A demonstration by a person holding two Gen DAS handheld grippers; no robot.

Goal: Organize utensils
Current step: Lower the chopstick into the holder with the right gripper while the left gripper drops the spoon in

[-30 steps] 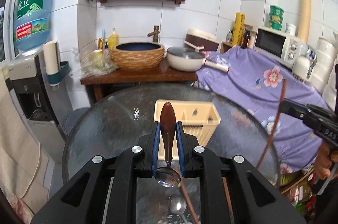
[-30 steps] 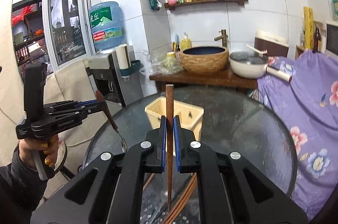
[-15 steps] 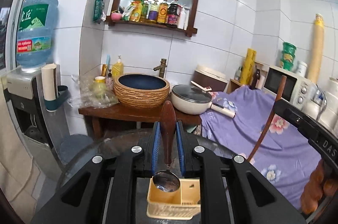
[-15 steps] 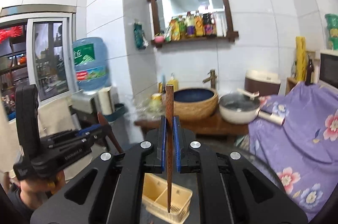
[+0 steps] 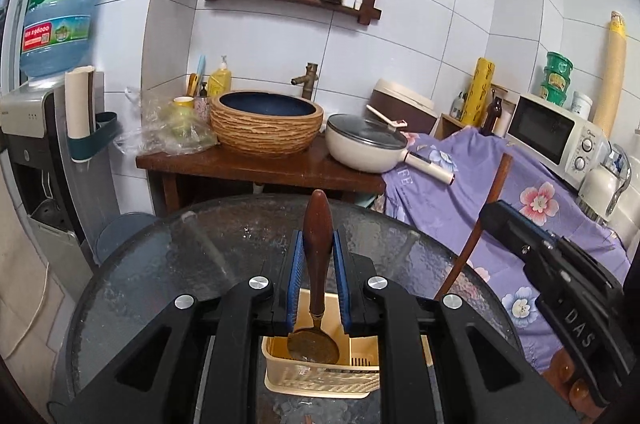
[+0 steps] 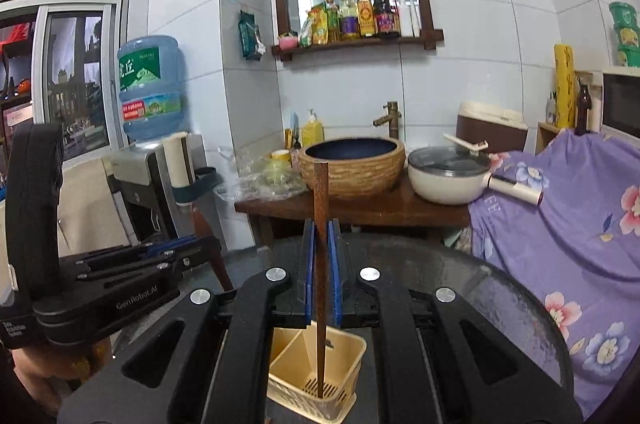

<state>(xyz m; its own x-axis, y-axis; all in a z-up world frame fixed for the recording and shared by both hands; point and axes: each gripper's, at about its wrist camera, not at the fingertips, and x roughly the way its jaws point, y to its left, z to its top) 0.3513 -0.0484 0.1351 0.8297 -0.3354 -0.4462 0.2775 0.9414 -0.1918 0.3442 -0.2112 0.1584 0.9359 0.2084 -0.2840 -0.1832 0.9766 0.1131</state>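
We saw the left gripper [image 5: 316,256] closed on a spoon [image 5: 316,260], its blue pads pressing the dark wooden handle from both sides. The handle stood up, and the metal bowl of the spoon hung down just above the yellow utensil basket [image 5: 320,376]. Whether the bowl touched the basket wall, we could not tell.

The right gripper [image 6: 321,252] was closed tightly on a brown wooden chopstick [image 6: 321,264], which stood almost upright between its pads. In the right wrist view the lower tip of the chopstick was inside the basket [image 6: 344,360], over the slotted bottom of the compartment nearer to the camera; if it rested on the bottom, we could not say.

The basket stood on the round glass table [image 5: 200,264]. Behind the basket, beyond the far edge of the table, was a wooden counter [image 5: 240,169] with a woven basin [image 5: 266,127] and a white pan [image 5: 366,147].
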